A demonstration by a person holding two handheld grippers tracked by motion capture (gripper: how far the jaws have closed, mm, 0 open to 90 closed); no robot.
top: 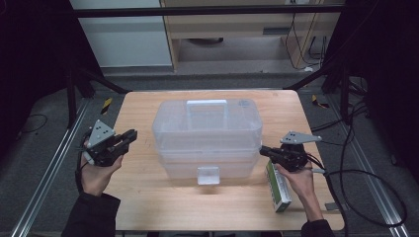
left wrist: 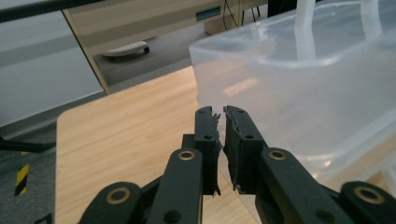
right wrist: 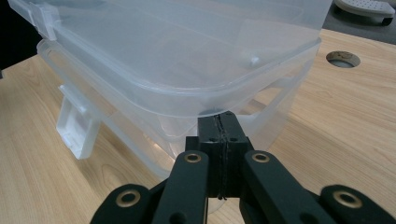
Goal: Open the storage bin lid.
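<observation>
Sitting at the middle of the wooden table (top: 148, 197), the clear plastic storage box (top: 207, 136) had its lid (top: 207, 121) lifted slightly off the base at the near right corner, and its front latch (top: 208, 175) hung loose on the near side. The right gripper (top: 263, 149) had its jaws pressed together with nothing between them, their tips tucked under the lid's rim at that corner. The left gripper (top: 132, 134) hovered just off the box's left side, not touching it, jaws nearly shut with only a thin slit between them and nothing held.

The main risk, as I judged it, lay in that one-sided lift — prying from the right corner alone could have tilted or dragged the whole light box across the table instead of raising the lid, since nothing steadied the left side. The closed tips offered only a narrow ledge, so the smooth rim might have slipped off and dropped back. A green-and-white carton (top: 277, 186) lay on the table just under the right hand (top: 299, 177), near the box — a sliding box or a sweeping wrist could have knocked it toward the near edge.
</observation>
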